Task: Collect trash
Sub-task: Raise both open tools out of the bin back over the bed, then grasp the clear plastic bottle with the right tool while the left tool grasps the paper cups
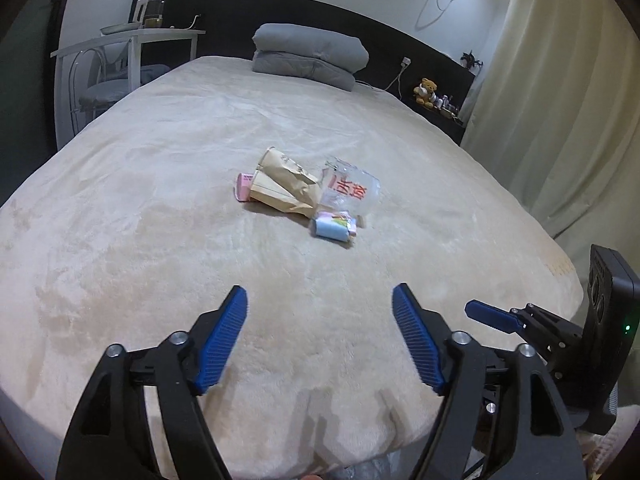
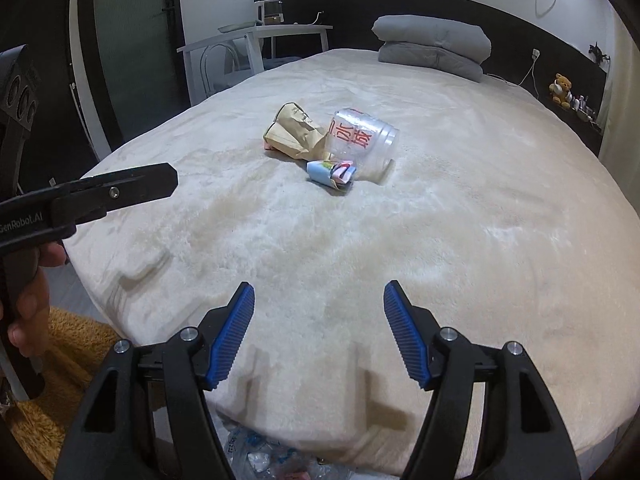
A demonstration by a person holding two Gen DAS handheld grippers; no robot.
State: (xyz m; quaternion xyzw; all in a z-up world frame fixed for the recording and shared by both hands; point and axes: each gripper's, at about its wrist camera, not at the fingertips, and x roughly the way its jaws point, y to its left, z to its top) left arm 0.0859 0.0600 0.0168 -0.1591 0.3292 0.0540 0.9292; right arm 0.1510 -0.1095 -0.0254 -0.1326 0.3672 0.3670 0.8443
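A small heap of trash lies in the middle of the beige bed (image 1: 140,240). It holds a crumpled brown paper bag (image 1: 286,184) (image 2: 296,132) and a pink box (image 1: 245,186) behind it. A clear plastic cup (image 1: 350,192) (image 2: 362,136) with red characters lies on its side. A small blue carton (image 1: 334,228) (image 2: 330,172) is nearest me. My left gripper (image 1: 320,300) hovers open over the near part of the bed, well short of the heap, with nothing between its fingers. My right gripper (image 2: 320,294) is beside it, also open and empty.
A folded grey duvet (image 1: 308,56) sits at the head of the bed. A white table (image 1: 132,40) and a chair stand to the left, and curtains (image 1: 560,100) hang on the right. A clear plastic bag of trash (image 2: 260,456) shows below the bed's near edge. A yellow rug (image 2: 60,360) lies there too.
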